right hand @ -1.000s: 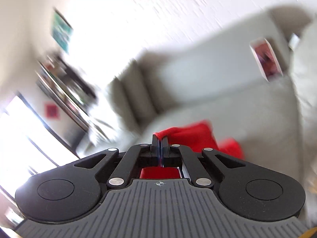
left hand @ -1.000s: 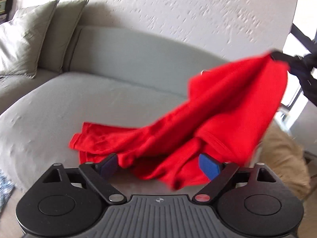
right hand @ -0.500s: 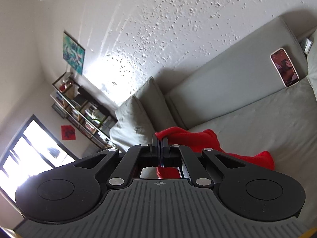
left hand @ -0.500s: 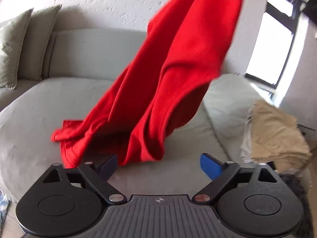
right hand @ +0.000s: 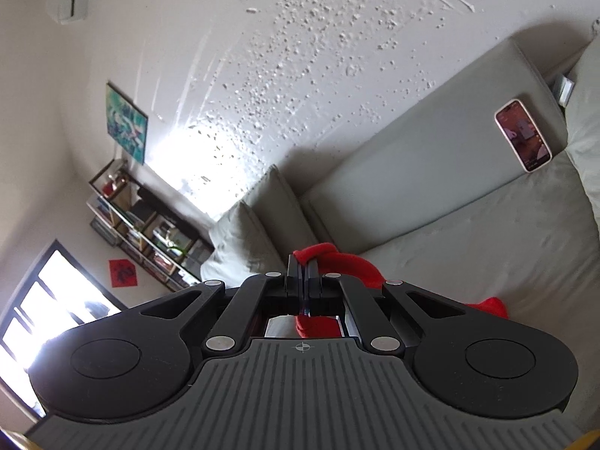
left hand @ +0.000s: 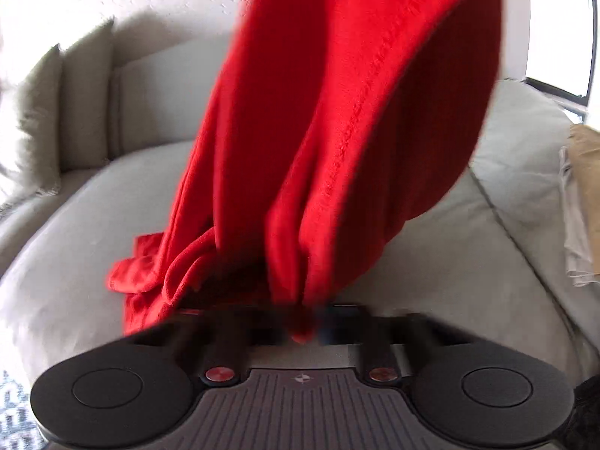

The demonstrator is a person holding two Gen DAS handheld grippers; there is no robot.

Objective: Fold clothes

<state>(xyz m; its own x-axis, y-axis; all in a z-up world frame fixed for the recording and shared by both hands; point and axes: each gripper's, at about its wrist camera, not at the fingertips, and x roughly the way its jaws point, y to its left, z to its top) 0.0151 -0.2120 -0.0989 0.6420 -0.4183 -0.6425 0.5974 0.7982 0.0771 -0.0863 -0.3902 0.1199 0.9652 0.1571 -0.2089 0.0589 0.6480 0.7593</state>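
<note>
The red garment (left hand: 337,131) is hanging in the air over the middle of the grey sofa (left hand: 93,262) seat, its lower folds trailing onto the cushion toward the seat's front edge. The left gripper (left hand: 303,322) is closing on a bunched fold at the garment's bottom, blurred, with red cloth between the jaws. The right gripper (right hand: 303,288) is clamping a top corner, jaws pressed together on the fabric. The left grip is probably catching several layers at once, so the garment may be spreading twisted, or a thin pinch may be slipping free under tension
</note>
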